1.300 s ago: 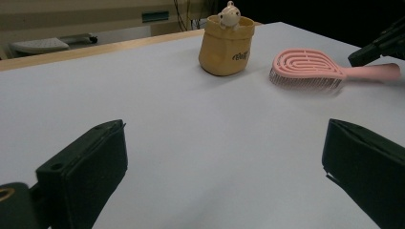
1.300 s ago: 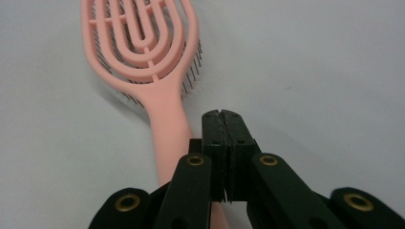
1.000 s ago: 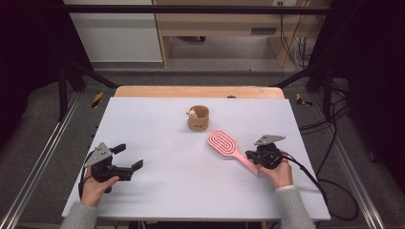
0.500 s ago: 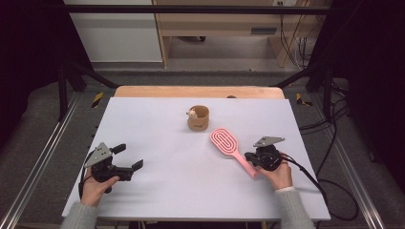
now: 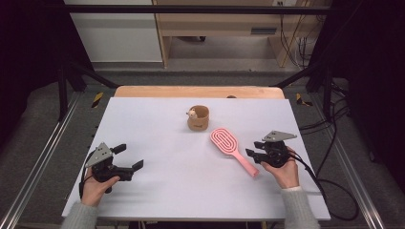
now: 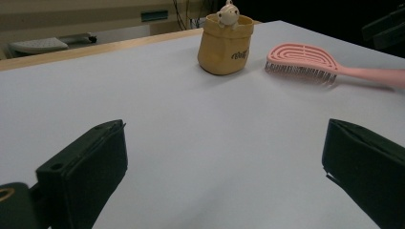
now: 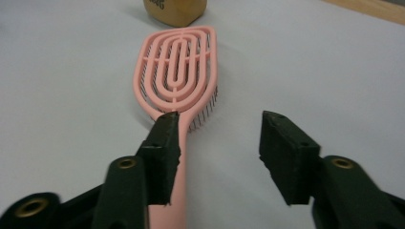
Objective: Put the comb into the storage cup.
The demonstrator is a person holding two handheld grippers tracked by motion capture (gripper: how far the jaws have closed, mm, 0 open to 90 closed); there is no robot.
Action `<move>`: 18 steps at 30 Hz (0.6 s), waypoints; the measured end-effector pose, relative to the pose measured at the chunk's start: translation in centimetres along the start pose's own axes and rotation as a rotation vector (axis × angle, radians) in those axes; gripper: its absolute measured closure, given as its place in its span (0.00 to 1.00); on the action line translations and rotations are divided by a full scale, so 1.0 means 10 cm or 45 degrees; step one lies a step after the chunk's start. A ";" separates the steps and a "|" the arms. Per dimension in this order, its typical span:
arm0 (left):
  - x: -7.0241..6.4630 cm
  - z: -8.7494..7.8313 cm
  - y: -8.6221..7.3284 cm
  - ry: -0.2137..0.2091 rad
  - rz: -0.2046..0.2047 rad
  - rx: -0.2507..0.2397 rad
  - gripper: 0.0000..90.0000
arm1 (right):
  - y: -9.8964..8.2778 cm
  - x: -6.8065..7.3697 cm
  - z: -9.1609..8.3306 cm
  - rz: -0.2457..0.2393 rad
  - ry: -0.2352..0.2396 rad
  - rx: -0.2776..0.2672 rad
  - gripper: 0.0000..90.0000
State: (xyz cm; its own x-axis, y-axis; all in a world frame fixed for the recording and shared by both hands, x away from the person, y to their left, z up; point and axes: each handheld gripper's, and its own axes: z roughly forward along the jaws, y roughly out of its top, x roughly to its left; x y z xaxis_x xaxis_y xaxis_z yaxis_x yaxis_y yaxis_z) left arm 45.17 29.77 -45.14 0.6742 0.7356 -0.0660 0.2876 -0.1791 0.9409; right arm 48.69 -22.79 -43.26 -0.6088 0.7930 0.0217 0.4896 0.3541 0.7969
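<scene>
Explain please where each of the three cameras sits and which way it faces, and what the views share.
High view: above the person's side, facing forward and down on the white table; both hands, left gripper and right gripper show.
Left gripper view: on the left gripper, low, facing across the table between open jaws.
Right gripper view: on the right gripper, looking along the brush handle, jaws open.
All three share the pink plastic hairbrush and the tan pouch-shaped cup with a small animal figure.

Pink hairbrush (image 5: pixel 230 148) with looping concentric slots, a tan pouch (image 5: pixel 198 118) carrying dark lettering, a cream toy (image 6: pixel 228 12) peeking out, all on a white table (image 5: pixel 181 191).
</scene>
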 end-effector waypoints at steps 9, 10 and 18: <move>0.00 0.00 0.00 0.002 -0.001 0.000 0.02 | 0.10 0.05 -0.04 -0.032 -0.011 -0.011 0.20; 0.00 0.00 0.00 0.002 0.000 0.001 0.02 | 0.11 0.06 -0.04 -0.036 -0.009 -0.009 0.17; 0.00 0.00 0.00 0.002 0.000 0.000 0.02 | 0.18 0.11 -0.02 -0.022 0.016 0.006 0.02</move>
State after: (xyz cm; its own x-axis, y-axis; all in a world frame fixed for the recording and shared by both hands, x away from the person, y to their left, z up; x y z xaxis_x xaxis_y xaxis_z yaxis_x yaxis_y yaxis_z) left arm 45.19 29.79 -45.15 0.6733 0.7364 -0.0657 0.2876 -0.1791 0.9409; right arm 48.80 -21.39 -41.70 -0.6250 0.7805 0.0156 0.4816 0.3698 0.7945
